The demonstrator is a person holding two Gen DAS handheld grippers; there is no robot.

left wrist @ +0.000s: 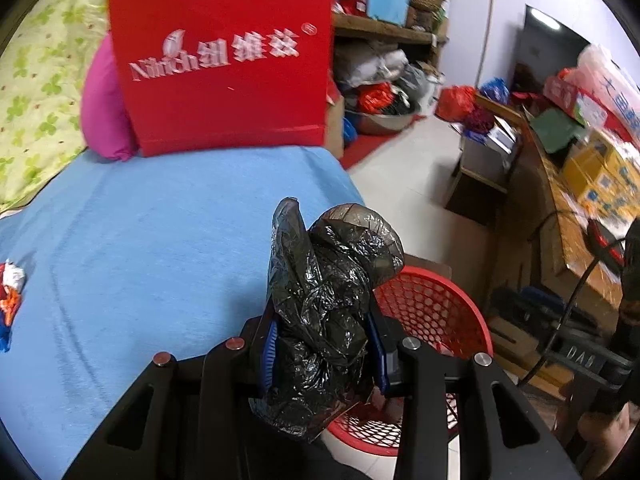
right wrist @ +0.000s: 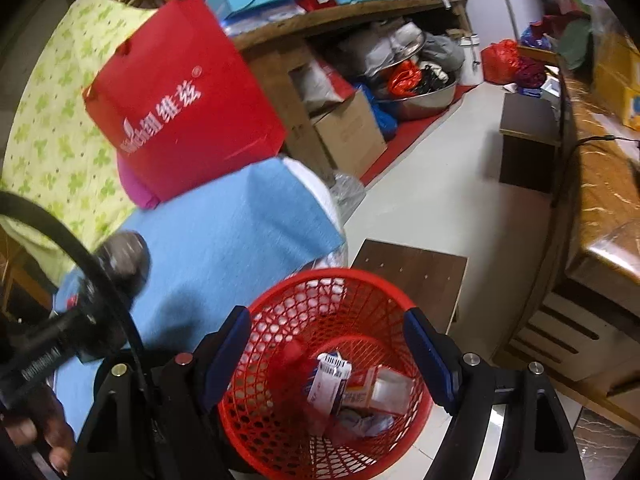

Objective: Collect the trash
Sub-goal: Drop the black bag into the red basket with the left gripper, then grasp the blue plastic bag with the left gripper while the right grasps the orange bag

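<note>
my left jaws (left wrist: 324, 344) pinch a crumpled black plastic bag (left wrist: 320, 300) beside the red mesh basket (right wrist: 320, 360); my right jaws (right wrist: 328, 360) hang spread above it. boxes already inside; a crumpled wrapper (left wrist: 10, 300) remains on the bed.

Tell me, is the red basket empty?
Not empty. The red basket holds small cartons and crumpled paper at its bottom.

One red mesh basket (right wrist: 320, 320) at lower centre; one red gift bag (left wrist: 224, 60) upper left; one crumpled black plastic bag (left wrist: 320, 320); one pink pillow (left wrist: 104, 108); two grippers.
</note>
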